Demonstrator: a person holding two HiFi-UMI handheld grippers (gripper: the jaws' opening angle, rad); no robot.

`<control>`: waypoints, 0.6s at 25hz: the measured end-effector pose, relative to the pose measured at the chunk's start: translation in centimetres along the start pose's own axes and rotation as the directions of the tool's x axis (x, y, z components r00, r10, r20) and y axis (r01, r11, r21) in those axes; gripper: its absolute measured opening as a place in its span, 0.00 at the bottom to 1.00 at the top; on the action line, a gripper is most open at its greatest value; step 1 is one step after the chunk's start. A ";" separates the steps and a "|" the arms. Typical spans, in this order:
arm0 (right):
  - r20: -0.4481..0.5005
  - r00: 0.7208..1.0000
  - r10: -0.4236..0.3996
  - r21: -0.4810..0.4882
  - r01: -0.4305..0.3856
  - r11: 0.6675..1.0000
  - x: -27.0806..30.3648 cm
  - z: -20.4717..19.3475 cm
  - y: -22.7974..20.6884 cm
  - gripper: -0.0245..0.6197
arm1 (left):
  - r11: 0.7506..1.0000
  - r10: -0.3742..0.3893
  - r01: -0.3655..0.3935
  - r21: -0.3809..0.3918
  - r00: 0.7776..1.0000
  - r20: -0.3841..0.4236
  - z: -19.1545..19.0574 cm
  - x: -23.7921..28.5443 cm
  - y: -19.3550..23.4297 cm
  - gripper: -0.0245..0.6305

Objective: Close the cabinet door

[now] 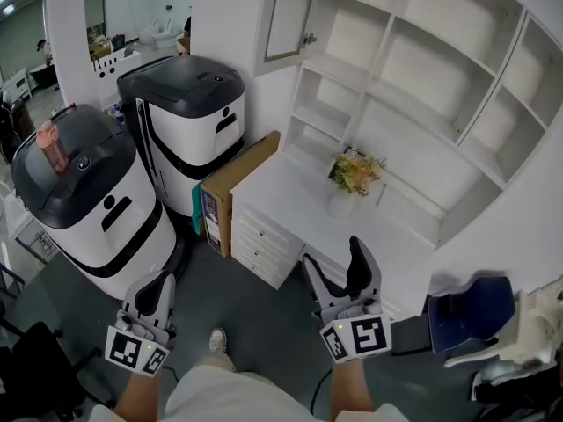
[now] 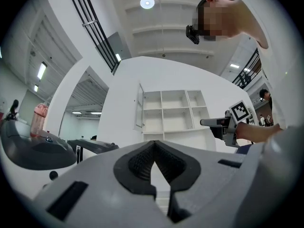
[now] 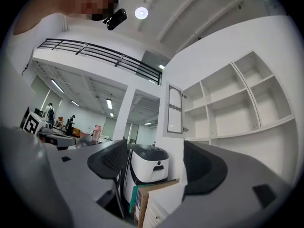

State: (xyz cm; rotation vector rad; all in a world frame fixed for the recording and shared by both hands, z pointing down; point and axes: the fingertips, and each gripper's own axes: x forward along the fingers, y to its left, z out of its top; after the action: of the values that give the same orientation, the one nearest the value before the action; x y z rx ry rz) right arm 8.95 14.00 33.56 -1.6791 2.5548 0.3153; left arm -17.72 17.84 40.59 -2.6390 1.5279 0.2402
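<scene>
**A:** What sits closest to us?

**B:** Our two tongs, held low over the grey floor [image 1: 264, 323]. The left tongs [image 1: 161, 281] have their tips pressed together with nothing between them. The right tongs [image 1: 334, 255] are spread wide and empty. Our shoe [image 1: 217, 339] shows on the floor between them.

**A:** How much room do we have to move?

**B:** A strip of open floor runs ahead of us. Two white-and-black machines stand on its left, and the nearer machine [image 1: 84, 205] carries a pink bottle [image 1: 51, 148] on its lid. On the right, the front edge of the tabletop [image 1: 281, 187] and its drawers [image 1: 259, 240] jut toward us. In the head view the right tongs overlap that edge. A blue chair [image 1: 466, 310] stands by the tabletop's right end. A cardboard box [image 1: 236, 183] stands on edge between the farther machine [image 1: 189, 121] and the tabletop's left side.

**A:** Is anything on the tabletop?

**B:** Only a vase of flowers [image 1: 354, 176], back near the shelves [image 1: 422, 77].

**A:** And where is the cabinet door?

**B:** The cabinet door [image 1: 290, 11] is farthest off, high at the left edge of the white shelves. It stands swung open, leaving the top-left compartment uncovered. It is well apart from both tongs, above and beyond them. In the right gripper view we see it above the gap between the spread jaws. In the left gripper view it sits above the closed tips, slightly to their left.
</scene>
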 end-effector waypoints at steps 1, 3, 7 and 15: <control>-0.001 1.000 0.005 -0.003 -0.005 1.000 0.9 -0.2 -0.2 0.57 | 1.000 0.001 -0.001 -0.009 1.000 -0.008 -0.6 0.8 0.3 0.05; -0.010 1.000 0.009 -0.004 -0.010 1.000 3.0 -0.8 -0.9 0.57 | 1.000 -0.005 0.004 -0.028 1.000 -0.020 -1.9 3.0 0.9 0.05; -0.023 1.000 -0.009 -0.015 0.009 1.000 8.7 -2.1 -3.0 0.57 | 0.998 -0.038 0.037 -0.058 0.999 -0.009 -4.0 9.1 3.3 0.05; -0.005 0.998 -0.063 -0.091 0.063 0.994 23.6 -0.7 -6.7 0.57 | 0.987 -0.118 0.125 -0.104 0.990 0.071 -4.3 23.2 11.5 0.05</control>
State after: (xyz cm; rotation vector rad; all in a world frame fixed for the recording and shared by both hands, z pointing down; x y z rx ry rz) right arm 5.61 -9.94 29.39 -1.7910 2.5227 0.4279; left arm -15.93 -8.33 40.77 -2.7655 1.3653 0.4063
